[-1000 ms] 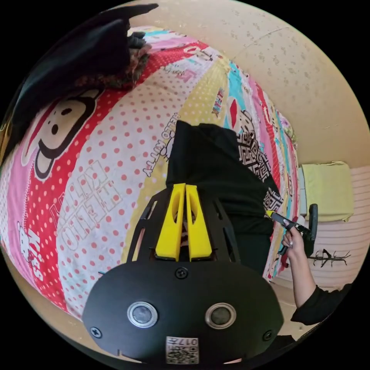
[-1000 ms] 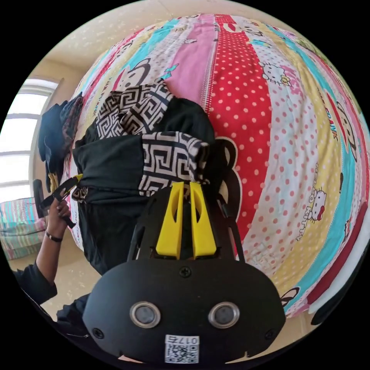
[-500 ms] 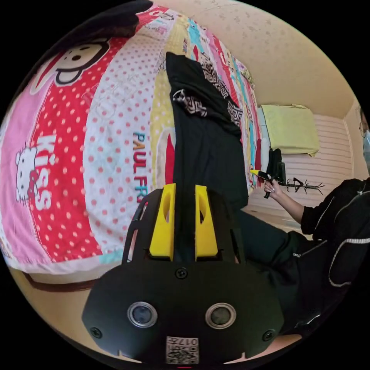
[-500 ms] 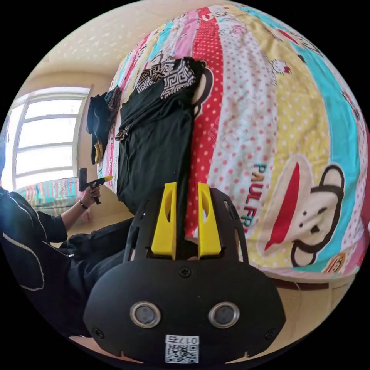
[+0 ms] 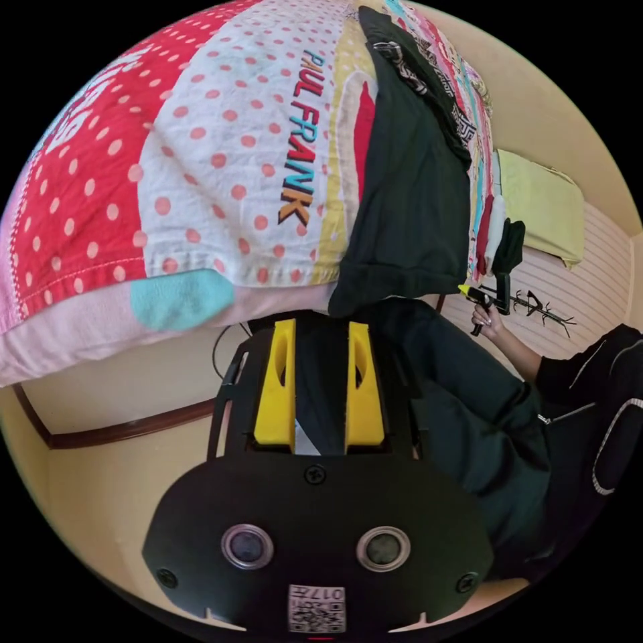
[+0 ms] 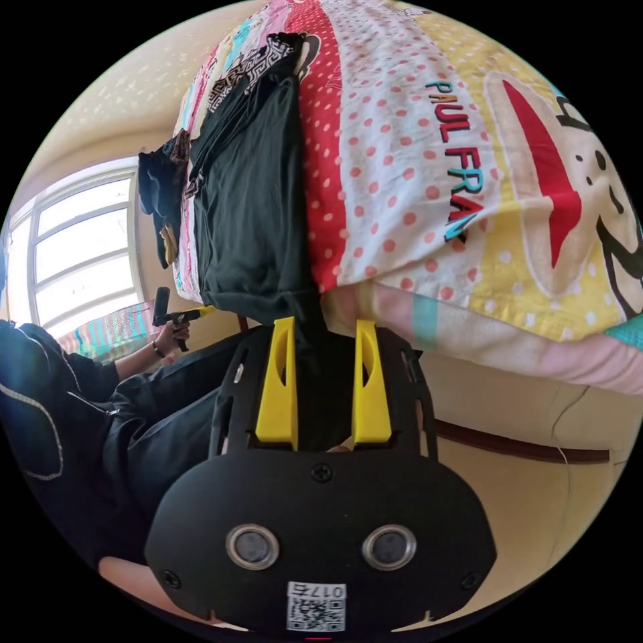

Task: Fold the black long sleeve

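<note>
The black long sleeve [image 5: 408, 187] lies lengthwise on the cartoon bed cover [image 5: 201, 134], its hem hanging over the bed's edge. Its black-and-white patterned part [image 5: 402, 63] sits at the far end. My left gripper [image 5: 321, 325] is just below the hem, jaws apart, with dark cloth in the gap. In the right gripper view the garment [image 6: 248, 187] drops a strip of cloth between the spread jaws of my right gripper [image 6: 325, 321]. A hand holds the right gripper [image 5: 479, 295] by the hem's other corner, and another holds the left gripper [image 6: 181, 313].
A pile of dark clothes [image 6: 157, 194] lies on the bed near the window [image 6: 80, 254]. The person's dark trouser legs [image 5: 469, 402] are close to the bed's edge. A yellow-green cloth [image 5: 542, 201] lies beyond the bed. The bed's side and a wooden strip [image 5: 134, 429] are below.
Both grippers have drawn back from the bed to below its edge, pulling the garment out long. Their jaws, nearly together a second ago, now stand apart.
</note>
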Motion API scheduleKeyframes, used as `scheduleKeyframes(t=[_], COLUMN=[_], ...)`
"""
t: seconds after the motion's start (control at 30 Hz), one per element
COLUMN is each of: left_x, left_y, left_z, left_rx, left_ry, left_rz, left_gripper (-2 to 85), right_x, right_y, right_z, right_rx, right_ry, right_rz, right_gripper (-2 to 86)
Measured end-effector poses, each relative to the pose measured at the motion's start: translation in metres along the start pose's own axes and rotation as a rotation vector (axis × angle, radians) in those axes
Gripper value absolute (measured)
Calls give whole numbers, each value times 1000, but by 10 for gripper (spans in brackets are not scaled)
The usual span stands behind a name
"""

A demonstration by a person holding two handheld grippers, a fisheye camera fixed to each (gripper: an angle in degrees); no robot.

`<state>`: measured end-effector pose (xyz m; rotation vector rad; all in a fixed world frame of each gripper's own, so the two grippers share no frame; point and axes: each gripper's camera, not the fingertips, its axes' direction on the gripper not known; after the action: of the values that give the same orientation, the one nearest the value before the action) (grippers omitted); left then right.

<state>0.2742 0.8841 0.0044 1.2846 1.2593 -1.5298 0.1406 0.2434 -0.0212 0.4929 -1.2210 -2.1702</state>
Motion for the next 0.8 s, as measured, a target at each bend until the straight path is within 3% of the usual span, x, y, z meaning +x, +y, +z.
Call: scheduleKeyframes(t=[0.1,0.23,0.37,0.5,0.7,0.8], left_x=[0,12,19,28,18,-1], left_y=[-12,-17,-7,5,12,14], left_z=[5,2,-21,-53,-57,-51], left_rx=[-22,-49,1,69,94,157], left_ry=[62,76,109,165,318,417], left_rz=[1,46,46,52,46,-39], left_gripper=[93,0,-7,5,131,121], right_x=[-11,-26,-37,-46,-53,-51], right_y=[2,6,11,11,2,-3], right_z=[-3,-14,-37,-62,-75,-68], right_rx=[-4,14,30,23,1,21], right_ry=[-42,-55,-184,-212,-227,-256], right_rz=[-6,4,-45,-70,-108,-84], right_gripper=[97,44,27,23,24,26])
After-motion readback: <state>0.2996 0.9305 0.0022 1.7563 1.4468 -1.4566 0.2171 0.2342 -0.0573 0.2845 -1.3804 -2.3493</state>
